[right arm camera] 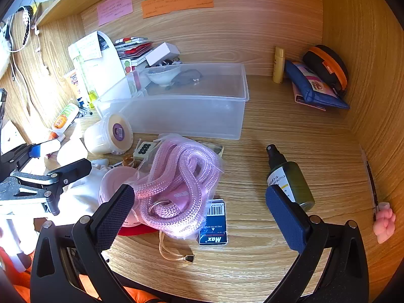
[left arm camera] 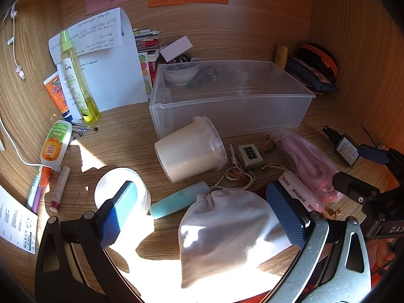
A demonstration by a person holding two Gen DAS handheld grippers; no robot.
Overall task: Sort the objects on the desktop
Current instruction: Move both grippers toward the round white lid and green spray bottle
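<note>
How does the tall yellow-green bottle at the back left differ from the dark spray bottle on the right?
The yellow-green bottle stands upright, tall and slim, its liquid clear and bright. The dark spray bottle lies on its side, shorter and stubbier, dark olive with a black nozzle. Both carry a label and rest on the wooden desk.

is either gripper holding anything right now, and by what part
Nothing is held. The left gripper is open over the white pouch; the right gripper is open too.

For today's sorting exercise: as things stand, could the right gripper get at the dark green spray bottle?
Probably yes: the right gripper is open, the spray bottle lies beside its right finger, with bare desk around it.
</note>
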